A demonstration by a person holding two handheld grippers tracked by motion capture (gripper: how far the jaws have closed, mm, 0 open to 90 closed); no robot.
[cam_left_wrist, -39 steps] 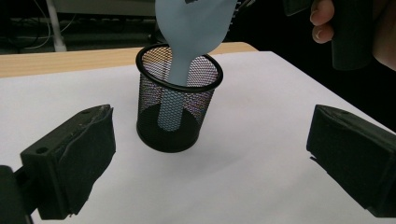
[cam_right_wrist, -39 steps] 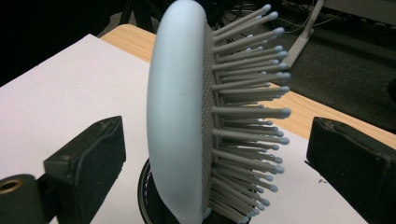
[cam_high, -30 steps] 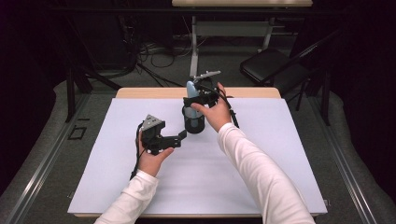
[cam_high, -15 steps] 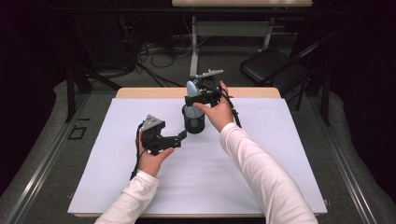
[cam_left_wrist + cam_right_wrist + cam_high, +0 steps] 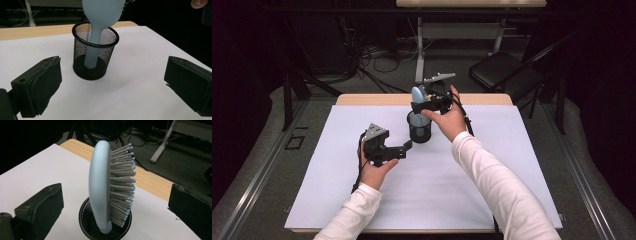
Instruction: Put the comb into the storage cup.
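Note:
A black mesh cup (image 5: 419, 129) stands on the white sheet near the table's far edge. A light blue hairbrush (image 5: 417, 94) stands in it handle down, its head rising above the rim. My right gripper (image 5: 428, 103) hovers at the brush head; in the right gripper view its jaws are wide open on either side of the hairbrush (image 5: 100, 185), with the cup (image 5: 86, 226) below. My left gripper (image 5: 408, 146) is open just left of the cup. It faces the cup (image 5: 95, 52) and the brush handle (image 5: 93, 47), with nothing between its jaws.
The white sheet (image 5: 437, 190) covers most of the wooden table (image 5: 372, 99). On the floor beyond the far edge are a black chair (image 5: 502, 70), desk legs and loose cables. The person's right forearm (image 5: 497, 185) crosses the sheet's right half.
The right gripper has edged slightly toward the far right, staying at the brush head. The brush stays upright in the cup. The left gripper has held still.

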